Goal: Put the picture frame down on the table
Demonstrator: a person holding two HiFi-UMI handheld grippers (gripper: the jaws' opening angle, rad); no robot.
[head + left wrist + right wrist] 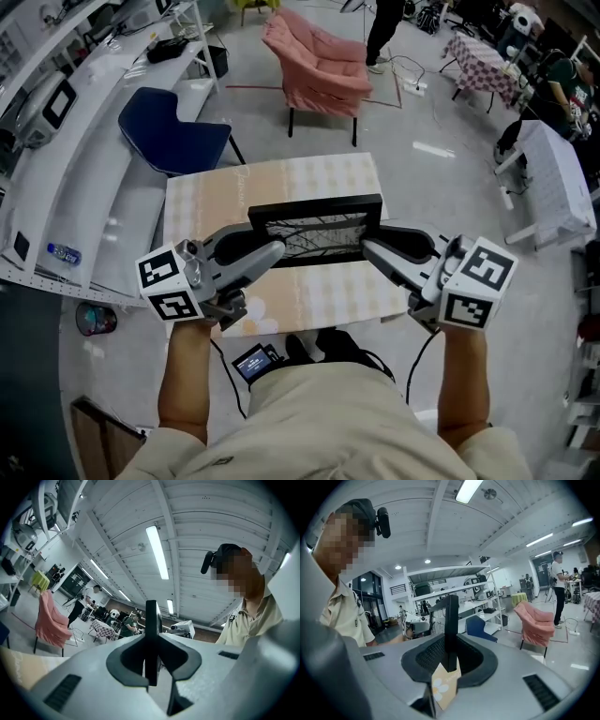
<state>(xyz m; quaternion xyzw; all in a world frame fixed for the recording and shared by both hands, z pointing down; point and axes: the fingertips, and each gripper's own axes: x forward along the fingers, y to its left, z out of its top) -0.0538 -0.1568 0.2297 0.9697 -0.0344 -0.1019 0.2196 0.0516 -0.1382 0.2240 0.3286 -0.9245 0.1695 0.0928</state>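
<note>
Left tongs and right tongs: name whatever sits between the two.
The picture frame spans the gap in the head view: the left tongs clamp one end, the right tongs the other, over the table.

Bright, even indoor light falls from long ceiling tube lamps (157, 550). The head view is sharp, with faint soft shadows and small glare patches on the pale floor (441, 122). Both gripper views bulge fisheye, edges bending into black corners; the lamps look slightly overexposed.
</note>
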